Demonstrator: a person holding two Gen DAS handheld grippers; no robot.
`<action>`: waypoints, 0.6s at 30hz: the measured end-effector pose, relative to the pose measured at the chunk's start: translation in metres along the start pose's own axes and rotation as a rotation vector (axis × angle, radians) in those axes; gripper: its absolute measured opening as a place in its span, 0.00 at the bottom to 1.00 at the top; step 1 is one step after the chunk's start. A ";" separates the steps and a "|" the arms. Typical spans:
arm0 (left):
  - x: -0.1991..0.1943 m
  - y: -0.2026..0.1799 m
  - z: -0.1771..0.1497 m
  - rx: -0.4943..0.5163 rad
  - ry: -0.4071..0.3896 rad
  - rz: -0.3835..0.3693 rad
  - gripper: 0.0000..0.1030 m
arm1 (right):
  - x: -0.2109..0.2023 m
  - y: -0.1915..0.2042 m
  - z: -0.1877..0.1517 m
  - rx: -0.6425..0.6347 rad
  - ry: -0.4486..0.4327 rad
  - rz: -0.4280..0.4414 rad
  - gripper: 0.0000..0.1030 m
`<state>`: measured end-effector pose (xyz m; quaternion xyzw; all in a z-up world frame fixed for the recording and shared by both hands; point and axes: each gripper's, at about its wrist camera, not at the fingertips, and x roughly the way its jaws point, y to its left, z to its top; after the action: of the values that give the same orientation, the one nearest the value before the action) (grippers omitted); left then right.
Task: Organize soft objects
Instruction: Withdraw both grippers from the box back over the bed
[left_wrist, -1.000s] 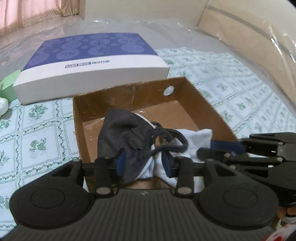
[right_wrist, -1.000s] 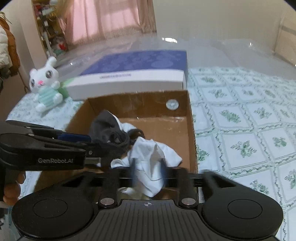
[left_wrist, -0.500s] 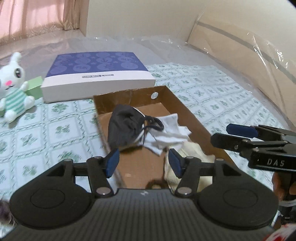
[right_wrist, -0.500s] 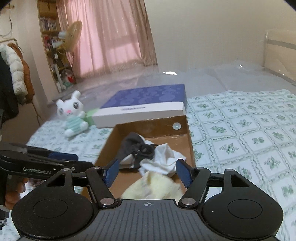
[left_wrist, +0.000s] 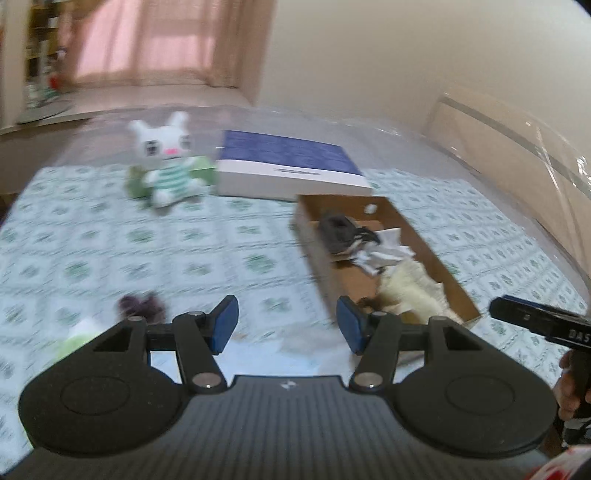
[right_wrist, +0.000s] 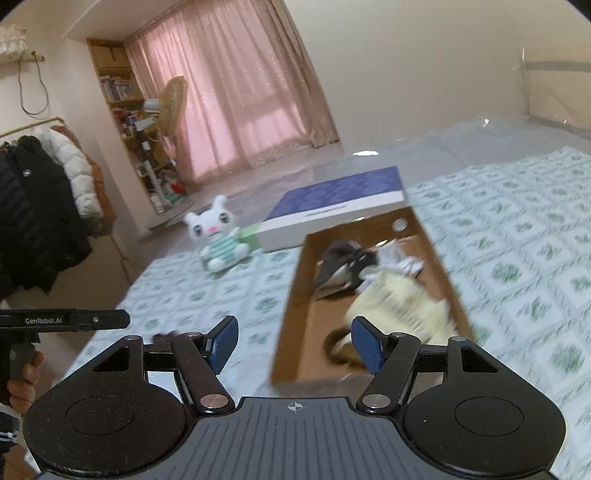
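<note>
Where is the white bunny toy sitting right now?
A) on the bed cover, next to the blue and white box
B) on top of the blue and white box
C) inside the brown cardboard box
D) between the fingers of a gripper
A. The bunny toy sits upright on the patterned bed cover, just left of the blue and white box; the cardboard box holds only cloth items.
</note>
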<state>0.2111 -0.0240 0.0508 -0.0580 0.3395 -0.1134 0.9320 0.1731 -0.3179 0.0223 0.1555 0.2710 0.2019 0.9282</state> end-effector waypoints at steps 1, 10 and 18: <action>-0.011 0.007 -0.006 -0.012 -0.006 0.018 0.54 | -0.002 0.005 -0.004 0.003 0.005 0.010 0.66; -0.068 0.052 -0.057 -0.120 -0.002 0.108 0.54 | 0.002 0.051 -0.049 -0.061 0.081 0.040 0.66; -0.068 0.053 -0.092 -0.163 0.040 0.092 0.53 | 0.015 0.057 -0.076 -0.094 0.131 0.009 0.66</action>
<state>0.1097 0.0415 0.0130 -0.1156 0.3683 -0.0438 0.9215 0.1250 -0.2483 -0.0227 0.0997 0.3205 0.2285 0.9138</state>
